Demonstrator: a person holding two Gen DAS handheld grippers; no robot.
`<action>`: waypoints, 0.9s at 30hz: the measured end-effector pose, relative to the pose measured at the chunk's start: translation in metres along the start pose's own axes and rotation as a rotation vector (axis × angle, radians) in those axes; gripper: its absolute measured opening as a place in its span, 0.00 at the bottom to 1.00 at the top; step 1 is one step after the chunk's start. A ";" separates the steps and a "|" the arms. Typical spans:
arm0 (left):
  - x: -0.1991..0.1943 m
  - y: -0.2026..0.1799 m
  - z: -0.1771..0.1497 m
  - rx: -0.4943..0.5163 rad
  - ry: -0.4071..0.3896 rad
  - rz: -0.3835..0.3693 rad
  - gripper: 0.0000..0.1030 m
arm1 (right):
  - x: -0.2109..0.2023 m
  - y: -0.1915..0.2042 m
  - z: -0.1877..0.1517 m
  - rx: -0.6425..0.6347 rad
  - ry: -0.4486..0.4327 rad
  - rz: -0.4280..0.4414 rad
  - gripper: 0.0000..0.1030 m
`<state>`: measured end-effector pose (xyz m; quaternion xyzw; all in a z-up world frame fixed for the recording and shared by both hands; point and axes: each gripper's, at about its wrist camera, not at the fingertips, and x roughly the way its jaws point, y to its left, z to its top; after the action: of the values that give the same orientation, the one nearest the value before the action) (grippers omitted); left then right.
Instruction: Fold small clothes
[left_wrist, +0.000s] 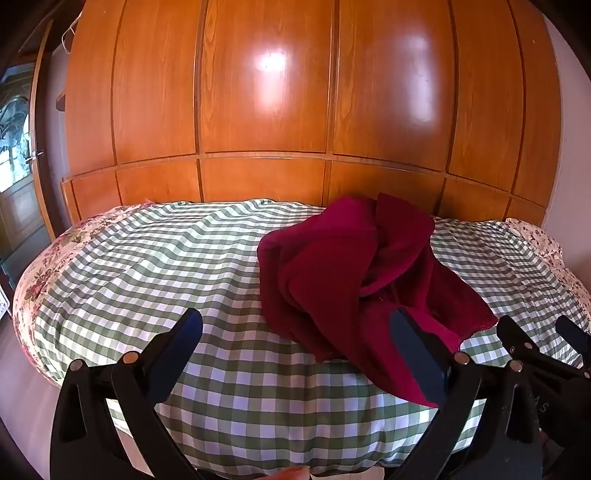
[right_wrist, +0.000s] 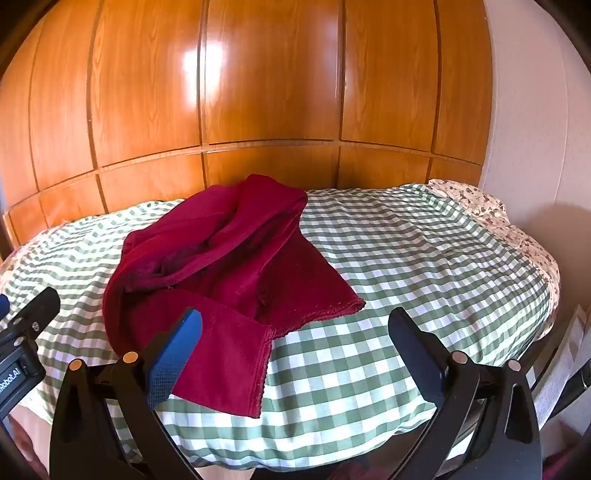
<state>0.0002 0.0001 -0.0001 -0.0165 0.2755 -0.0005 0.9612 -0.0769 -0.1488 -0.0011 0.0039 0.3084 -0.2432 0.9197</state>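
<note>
A crumpled crimson fleece garment (right_wrist: 221, 254) lies mid-frame on the green-checked bed (right_wrist: 406, 258). Left gripper (left_wrist: 295, 354) and right gripper (right_wrist: 295, 350) hover at the lower frame edge, fingers apart, holding nothing.

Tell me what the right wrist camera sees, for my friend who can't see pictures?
A crumpled red cloth lies unfolded on a green checked bed. The open right gripper hovers near its front edge, holding nothing, with a wooden wall behind.
</note>
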 end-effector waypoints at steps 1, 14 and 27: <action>0.000 0.000 0.000 0.003 0.002 -0.001 0.98 | 0.000 0.000 0.000 0.002 -0.002 0.001 0.97; 0.002 -0.002 -0.001 0.020 0.004 -0.007 0.98 | -0.002 -0.002 0.000 -0.001 0.007 0.001 0.97; 0.001 -0.001 -0.001 0.010 0.004 -0.017 0.98 | 0.000 -0.001 -0.002 -0.003 -0.008 -0.004 0.97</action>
<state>0.0003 -0.0006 -0.0008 -0.0139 0.2773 -0.0104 0.9606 -0.0784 -0.1491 -0.0022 0.0010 0.3052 -0.2445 0.9204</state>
